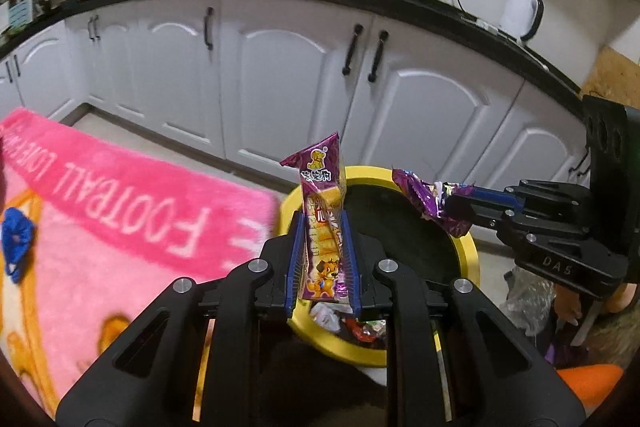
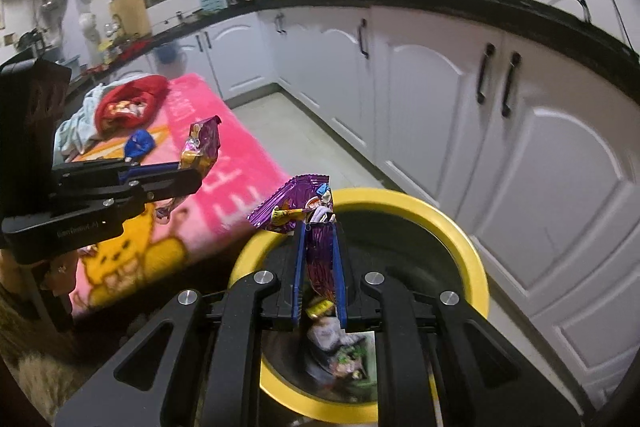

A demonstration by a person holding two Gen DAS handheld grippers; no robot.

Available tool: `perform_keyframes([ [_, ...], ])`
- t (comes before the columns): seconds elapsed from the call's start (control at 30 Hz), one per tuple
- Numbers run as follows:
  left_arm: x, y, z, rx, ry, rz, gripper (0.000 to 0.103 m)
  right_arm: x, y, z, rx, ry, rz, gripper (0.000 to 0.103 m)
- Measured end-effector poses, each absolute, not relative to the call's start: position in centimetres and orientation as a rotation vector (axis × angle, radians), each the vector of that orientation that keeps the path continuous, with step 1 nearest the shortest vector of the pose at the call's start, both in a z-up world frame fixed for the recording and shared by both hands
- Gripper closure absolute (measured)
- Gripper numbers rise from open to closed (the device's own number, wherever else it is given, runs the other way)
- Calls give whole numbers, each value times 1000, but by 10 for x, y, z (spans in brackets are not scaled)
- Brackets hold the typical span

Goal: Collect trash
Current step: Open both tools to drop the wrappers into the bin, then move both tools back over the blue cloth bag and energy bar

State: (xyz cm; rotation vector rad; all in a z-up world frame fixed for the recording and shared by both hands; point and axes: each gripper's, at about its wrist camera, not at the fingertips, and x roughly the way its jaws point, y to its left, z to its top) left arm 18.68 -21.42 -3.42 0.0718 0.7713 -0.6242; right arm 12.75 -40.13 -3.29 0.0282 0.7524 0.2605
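My left gripper [image 1: 322, 223] is shut on an upright purple and yellow snack wrapper [image 1: 322, 215], held over the near rim of the yellow-rimmed trash bin [image 1: 470, 259]. It also shows in the right wrist view [image 2: 188, 167] with its wrapper [image 2: 202, 145] over the pink blanket. My right gripper [image 2: 318, 227] is shut on a crumpled purple wrapper [image 2: 296, 205], held above the bin [image 2: 460, 243]. In the left wrist view that gripper [image 1: 452, 203] and its wrapper [image 1: 424, 203] hang over the bin's far rim. Several wrappers [image 2: 340, 347] lie inside the bin.
A pink "FOOTBALL" blanket [image 1: 120, 227] lies left of the bin, with a blue crumpled item [image 1: 16, 239], a red cloth [image 2: 128, 103] and a pale cloth [image 2: 76, 127] on it. White cabinets [image 1: 280, 75] under a black counter stand behind. A clear plastic bag [image 1: 528, 303] lies right of the bin.
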Motion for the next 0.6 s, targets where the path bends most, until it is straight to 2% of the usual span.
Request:
perform_keyframes([
  [0.3,197,-246,-60,101,834,-654,89,128,-427,-61,75,818,204,88],
  [0.37,199,-249,-64,107,843,-655,89,129,-431,-65,85,832,192,84],
  [0.4,200,-250,-66,110,846,-653,87,129,-433,-67,88,837,183,73],
  [0.43,200,-250,-67,110,848,-650,80,130,-435,-68,92,839,177,62],
  [0.47,200,-249,-68,108,850,-647,69,130,-436,-69,98,835,172,60],
  [0.6,200,-242,-65,103,840,-626,54,129,-437,-67,95,829,163,60],
])
